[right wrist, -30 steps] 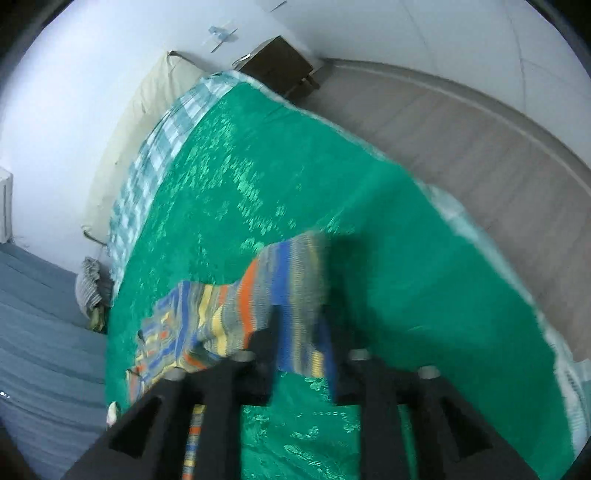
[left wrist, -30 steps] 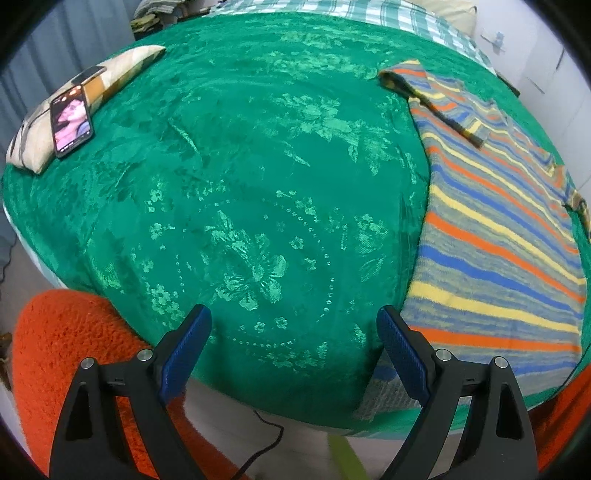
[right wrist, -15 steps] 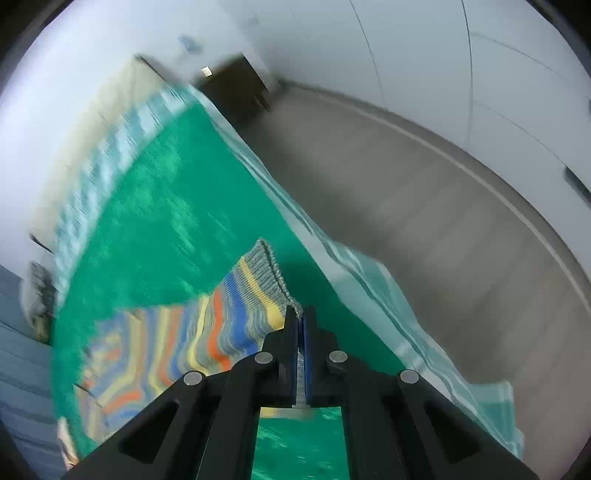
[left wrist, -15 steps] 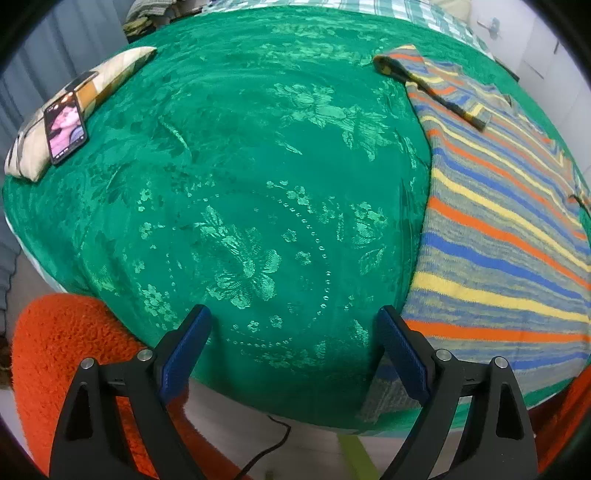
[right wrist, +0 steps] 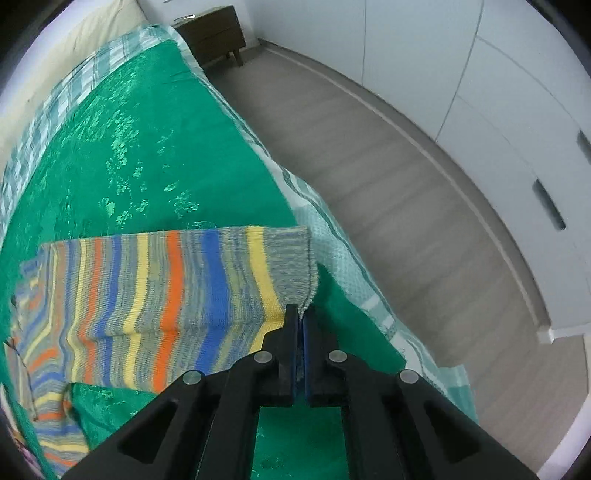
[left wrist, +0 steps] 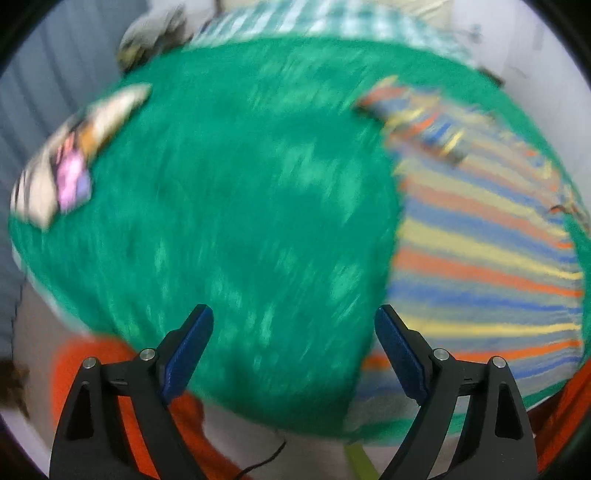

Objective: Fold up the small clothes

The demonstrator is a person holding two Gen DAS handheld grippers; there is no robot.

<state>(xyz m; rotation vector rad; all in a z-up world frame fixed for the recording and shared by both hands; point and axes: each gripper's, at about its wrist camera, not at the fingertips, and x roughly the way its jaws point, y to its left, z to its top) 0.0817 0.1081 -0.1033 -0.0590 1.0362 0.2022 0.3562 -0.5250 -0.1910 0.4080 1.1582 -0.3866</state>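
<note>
A striped knit sweater in grey, blue, yellow and orange lies flat on the right side of the green bedspread. The left wrist view is motion-blurred. My left gripper hangs open over the bed's near edge, left of the sweater's hem, with nothing between its fingers. In the right wrist view one sleeve of the sweater stretches to the left. My right gripper is shut on the corner of the sleeve's grey cuff, near the bed's side edge.
A phone lies on a pale cushion at the bed's left. An orange rug and a cable are on the floor below. A checked sheet, wood floor, dark nightstand and white wardrobe flank the bed.
My right gripper went from slightly apart around the sleeve to shut on its cuff, and its view swung. The left gripper rose, still open, and its view blurred.
</note>
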